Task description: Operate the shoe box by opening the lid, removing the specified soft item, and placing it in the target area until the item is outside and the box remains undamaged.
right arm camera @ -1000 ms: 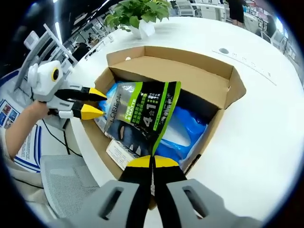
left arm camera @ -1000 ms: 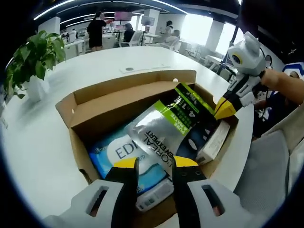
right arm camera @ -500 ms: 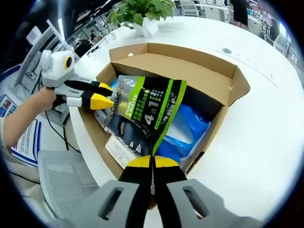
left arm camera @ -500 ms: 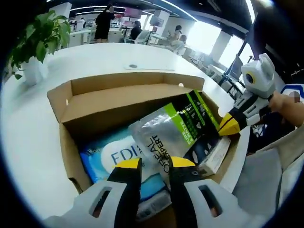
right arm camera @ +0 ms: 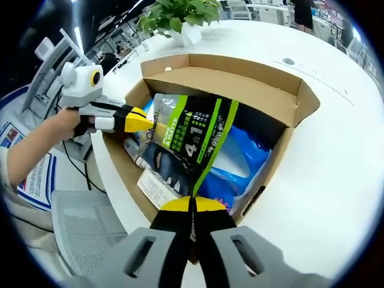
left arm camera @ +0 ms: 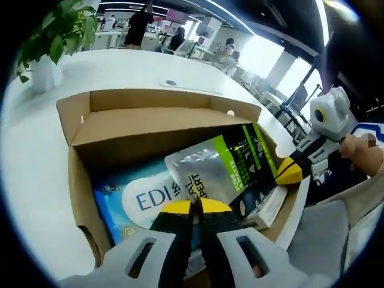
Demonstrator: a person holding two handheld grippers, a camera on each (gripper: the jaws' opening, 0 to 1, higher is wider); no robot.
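A brown cardboard box [left arm camera: 150, 129] [right arm camera: 252, 90] sits open on a white table [left arm camera: 36, 156] [right arm camera: 336, 150], its flaps standing up. Half in and half out of it is a soft silver, green and black pouch [left arm camera: 225, 168] [right arm camera: 192, 144]. The pouch lies long and slanted over the other things inside. Both claws pinch it, one at each end.

In the left gripper view, the left gripper [left arm camera: 193, 208] has its yellow tips pressed together on the pouch's silver end. The black and green end points away to the right, where the right gripper [left arm camera: 289, 173] nips it.

In the right gripper view, the right gripper [right arm camera: 193, 206] is squeezed tight on the pouch's near edge. The pouch runs up and away from it. The left gripper [right arm camera: 143, 118] comes in from the left and bites the far corner.

Under the pouch lie a blue pack [left arm camera: 135, 201] [right arm camera: 237, 159] and a small white carton [left arm camera: 270, 207] [right arm camera: 157, 189]. A green potted plant [left arm camera: 51, 36] [right arm camera: 177, 15] stands on the table past the box.
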